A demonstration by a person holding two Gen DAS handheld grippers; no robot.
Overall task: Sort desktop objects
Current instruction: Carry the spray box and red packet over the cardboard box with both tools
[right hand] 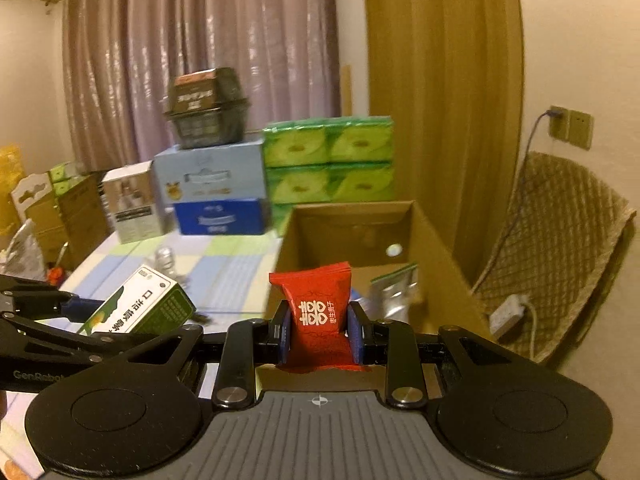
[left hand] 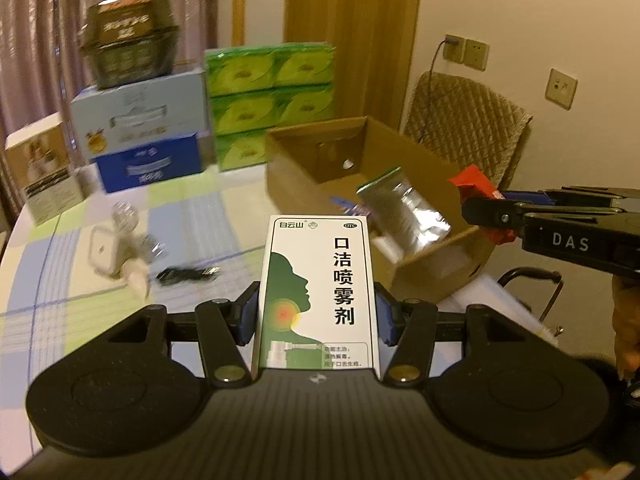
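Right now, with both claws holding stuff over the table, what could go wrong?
1. The right claw pinches a soft red packet low down; it might slip or squash.
2. The left claw grips the tall white-and-green spray box only near its bottom, so it could tip out.
3. The claws are close beside the cardboard box; they might bump each other or its rim.

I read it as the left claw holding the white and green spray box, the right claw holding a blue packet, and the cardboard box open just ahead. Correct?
One slip: the packet in the right claw is red, not blue, as the right wrist view shows. The left claw does hold the spray box, and the cardboard box is open ahead.
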